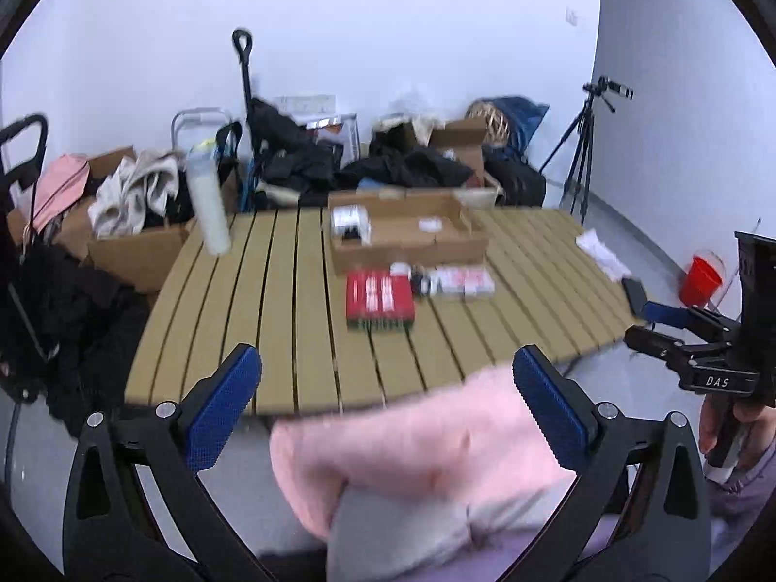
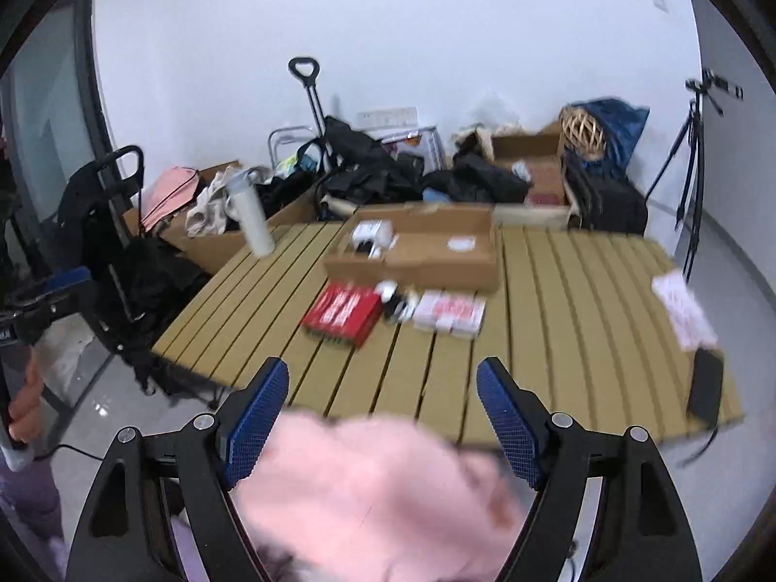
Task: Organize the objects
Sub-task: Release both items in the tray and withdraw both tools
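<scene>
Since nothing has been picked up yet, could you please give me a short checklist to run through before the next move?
1. Left gripper open and empty: ok.
2. Right gripper open and empty: ok.
3. Cardboard box open on the table, with room inside: ok.
4. Red pack and white pack lie free in front of the box: ok.
5. Small items between the packs identified: cannot tell, blurred.
6. Pink fabric clear of both grippers: not ok.

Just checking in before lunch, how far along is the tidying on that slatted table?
Barely started. The cardboard tray holds only a small white box and a white disc. Nothing in hand: left tool and right tool are open. Left: red box, white pack, small dark items.
</scene>
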{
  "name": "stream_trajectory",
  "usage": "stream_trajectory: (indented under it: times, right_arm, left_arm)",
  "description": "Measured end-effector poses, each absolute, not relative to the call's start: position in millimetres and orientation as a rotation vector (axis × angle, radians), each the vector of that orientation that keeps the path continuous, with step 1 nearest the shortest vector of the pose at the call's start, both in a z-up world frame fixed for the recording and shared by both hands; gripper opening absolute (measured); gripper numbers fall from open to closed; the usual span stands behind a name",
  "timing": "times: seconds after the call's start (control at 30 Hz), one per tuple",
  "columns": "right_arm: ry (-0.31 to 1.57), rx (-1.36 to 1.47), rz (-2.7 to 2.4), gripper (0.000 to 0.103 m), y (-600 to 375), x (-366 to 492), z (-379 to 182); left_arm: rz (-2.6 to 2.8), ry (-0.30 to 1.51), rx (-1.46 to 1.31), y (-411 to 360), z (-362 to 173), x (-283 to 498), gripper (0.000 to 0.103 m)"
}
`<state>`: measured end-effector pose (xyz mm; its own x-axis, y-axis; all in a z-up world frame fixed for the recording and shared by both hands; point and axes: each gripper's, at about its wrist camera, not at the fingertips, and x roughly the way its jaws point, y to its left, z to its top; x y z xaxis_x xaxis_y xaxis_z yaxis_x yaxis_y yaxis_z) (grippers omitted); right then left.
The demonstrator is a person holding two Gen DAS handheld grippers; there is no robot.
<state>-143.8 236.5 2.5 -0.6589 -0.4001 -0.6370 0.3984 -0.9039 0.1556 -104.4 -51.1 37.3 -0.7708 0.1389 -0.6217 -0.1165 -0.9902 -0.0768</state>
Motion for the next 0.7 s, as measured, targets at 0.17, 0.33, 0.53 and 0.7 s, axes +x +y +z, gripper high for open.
stream_trajectory:
  times: [0.17,0.33,0.53,0.7]
  right_arm:
    - [-0.063,1.063,-2.423,0.083,226.8,-112.5,-43.1]
    - [-0.010,1.025,-2.456,0.083,218.6,-108.3,-45.9]
    - [-0.027,1.007,-2.474,0.083,221.2,-116.1,-50.3]
    - [-0.113,1.012,-2.443,0.083,227.0,-135.7,-57.7]
  left_arm:
    - [2.702,-0.126,-1.136,-40.4,-3.0,-83.5,0.103]
    - [2.737,-0.125,-1.114,-39.1,-0.9,-92.0,0.103]
    - [2.724,-0.148,-1.204,-40.9,-21.1,-105.7,0.103]
    - [2.711,-0.148,-1.255,-35.4,-33.5,-136.3,0.103]
